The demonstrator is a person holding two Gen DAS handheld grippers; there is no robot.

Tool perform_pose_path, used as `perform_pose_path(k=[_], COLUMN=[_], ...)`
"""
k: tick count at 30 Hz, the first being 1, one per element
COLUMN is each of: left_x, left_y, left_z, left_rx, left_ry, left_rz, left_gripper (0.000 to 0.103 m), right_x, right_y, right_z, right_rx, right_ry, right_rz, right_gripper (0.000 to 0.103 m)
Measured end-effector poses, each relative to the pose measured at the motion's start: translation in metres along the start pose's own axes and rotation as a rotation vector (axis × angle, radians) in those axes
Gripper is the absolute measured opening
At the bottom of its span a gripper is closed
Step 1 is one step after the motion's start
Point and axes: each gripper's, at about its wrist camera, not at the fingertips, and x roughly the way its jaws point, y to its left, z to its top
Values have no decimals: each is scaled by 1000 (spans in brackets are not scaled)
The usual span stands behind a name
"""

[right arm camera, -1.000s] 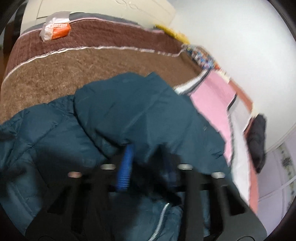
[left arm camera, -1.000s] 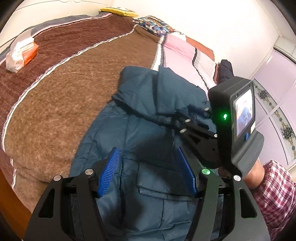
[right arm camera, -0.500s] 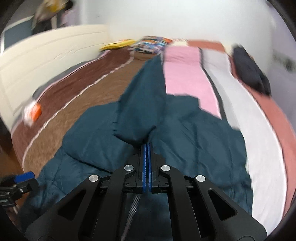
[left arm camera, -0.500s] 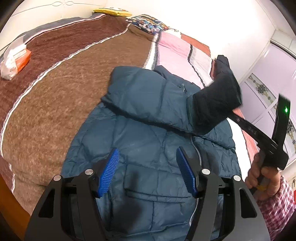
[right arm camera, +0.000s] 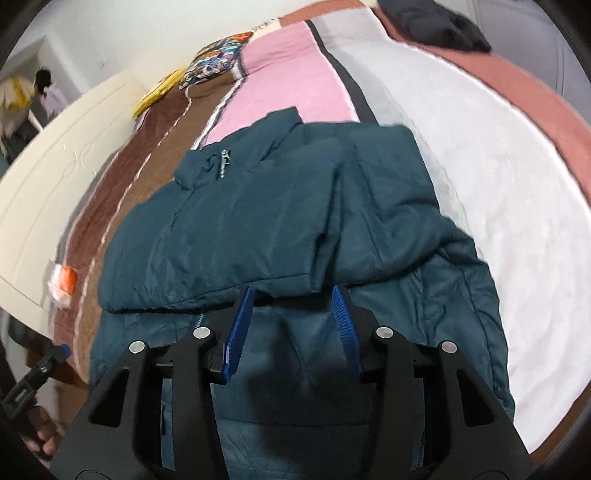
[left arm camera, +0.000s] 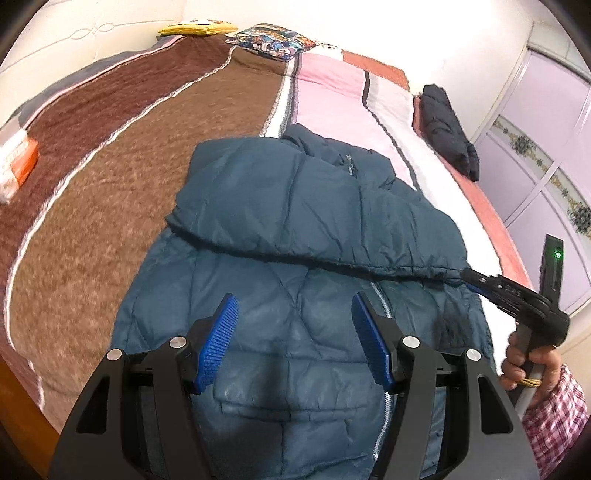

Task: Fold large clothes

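The dark teal padded jacket point(left arm camera: 295, 258) lies front up on the bed point(left arm camera: 122, 177), straight ahead of both grippers, its zip point(left arm camera: 384, 306) running away toward the collar. Both sleeves point(right arm camera: 221, 236) are laid across the chest, their cuffs ending just beyond the tips of the right gripper point(right arm camera: 291, 325).

The left gripper point(left arm camera: 291, 343) hovers over the lower front of the jacket, its blue pads spread wide with only fabric showing beneath them, nothing pinched. The right gripper has just been opening; its jaws now stand partly apart with nothing between them, the folded sleeve's edge lying just past the pads point(right arm camera: 236, 328). Seen from the left gripper, it sits off to the right at the jacket's edge, held by a hand point(left arm camera: 528, 362) in a red checked sleeve point(left arm camera: 554, 417).

Beyond the jacket, the brown blanket point(left arm camera: 92, 155) spreads away to the left gripper's left, pink and white bedding point(left arm camera: 332, 88) to the far right. A folded black garment point(left arm camera: 447, 129) lies well off on the far right edge of the bed. A patterned pillow point(left arm camera: 273, 40) and a yellow one point(left arm camera: 195, 28) sit at the head end, and an orange-and-white packet point(left arm camera: 14, 166) rests on the blanket far to the left. Nothing lies on the jacket itself.
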Motion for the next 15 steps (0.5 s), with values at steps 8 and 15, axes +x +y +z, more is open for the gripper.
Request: perform_pose_path(k=[8, 15], left_x=[19, 52], left_y=[-9, -15], left_z=[44, 72], left_rx=[44, 64], left_ry=[-51, -41], left_rz=[109, 211], left_gripper=[63, 63], right_x=[6, 17], right_y=[-38, -33], right_z=[6, 15], right_rx=[237, 244], right_ry=[51, 73], right_rz=[160, 160], right_gripper=[47, 6])
